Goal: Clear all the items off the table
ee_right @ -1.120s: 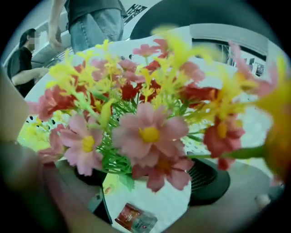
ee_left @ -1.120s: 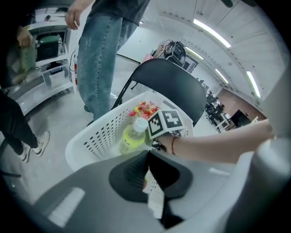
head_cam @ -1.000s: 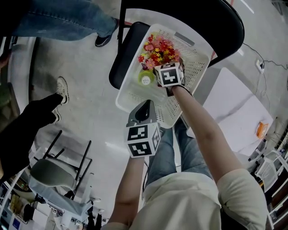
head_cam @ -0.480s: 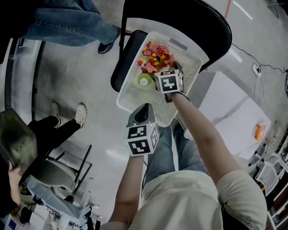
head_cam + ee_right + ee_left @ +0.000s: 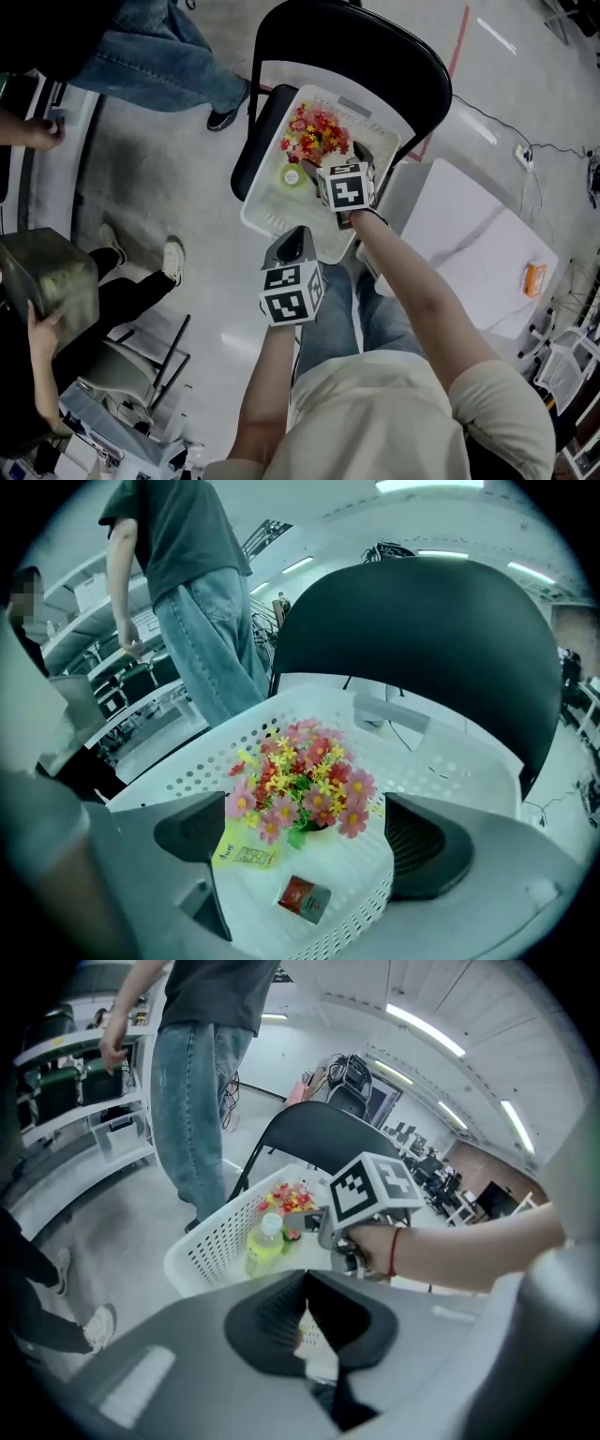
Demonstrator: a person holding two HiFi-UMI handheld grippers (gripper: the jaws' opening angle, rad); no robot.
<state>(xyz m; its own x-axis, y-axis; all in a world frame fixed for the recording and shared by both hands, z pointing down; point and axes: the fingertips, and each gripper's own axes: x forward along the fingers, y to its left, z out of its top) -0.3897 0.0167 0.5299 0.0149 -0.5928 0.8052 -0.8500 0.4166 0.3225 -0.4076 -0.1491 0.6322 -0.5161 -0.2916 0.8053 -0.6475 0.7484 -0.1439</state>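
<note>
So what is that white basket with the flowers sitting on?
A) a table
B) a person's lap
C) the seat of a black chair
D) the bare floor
C: the white basket rests on the seat of the black chair, and the chair's curved backrest rises right behind it in the right gripper view.

Bright overhead strip lighting, fisheye-warped edges

Right gripper (image 5: 335, 165) is backing off the fake flowers (image 5: 317, 133) toward the near side of the white basket (image 5: 265, 221), so the whole bunch shows now. Over on the left, a bystander's hand (image 5: 42, 330) brings a grey box (image 5: 49, 279) into view.
</note>
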